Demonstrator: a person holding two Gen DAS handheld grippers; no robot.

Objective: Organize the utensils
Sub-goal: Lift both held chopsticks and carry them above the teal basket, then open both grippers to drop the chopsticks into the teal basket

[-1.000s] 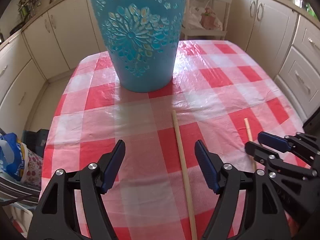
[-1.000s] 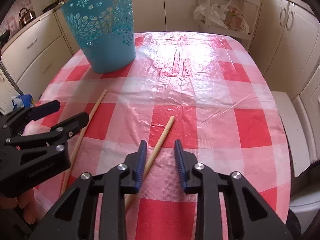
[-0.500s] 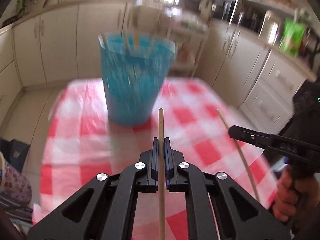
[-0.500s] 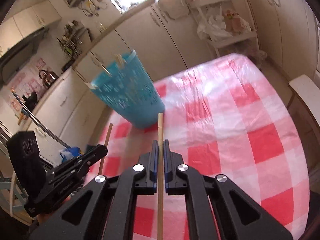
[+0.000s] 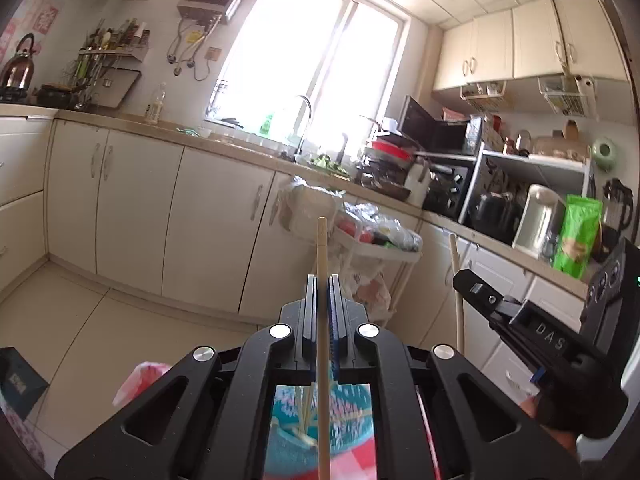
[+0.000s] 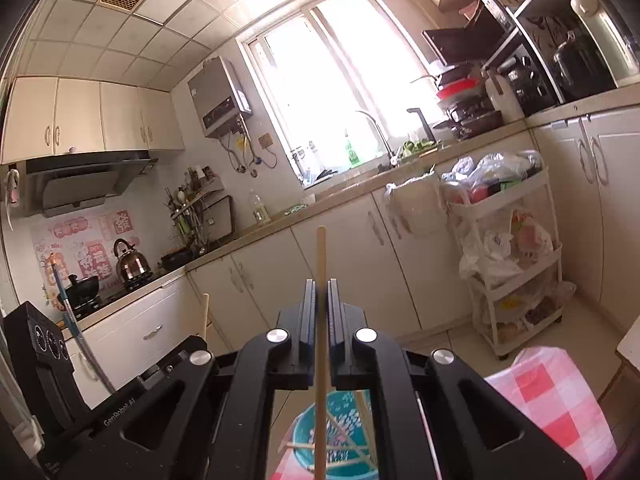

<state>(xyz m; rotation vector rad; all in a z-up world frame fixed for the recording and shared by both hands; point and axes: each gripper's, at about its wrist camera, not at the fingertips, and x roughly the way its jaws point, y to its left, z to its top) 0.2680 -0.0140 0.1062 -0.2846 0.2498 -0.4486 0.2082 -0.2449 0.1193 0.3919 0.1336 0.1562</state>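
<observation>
Chopstick (image 5: 322, 320) pale wood, thin, round, clamped in my left gripper (image 5: 322, 292), tip forward. Second chopstick (image 6: 321, 320) same look, clamped in my right gripper (image 6: 321, 296). Turquoise perforated plastic bin (image 6: 340, 444) below, sticks inside, on red-white check cloth (image 6: 560, 404). Readable: "GenRobot", "DAS" on gripper bodies.
</observation>
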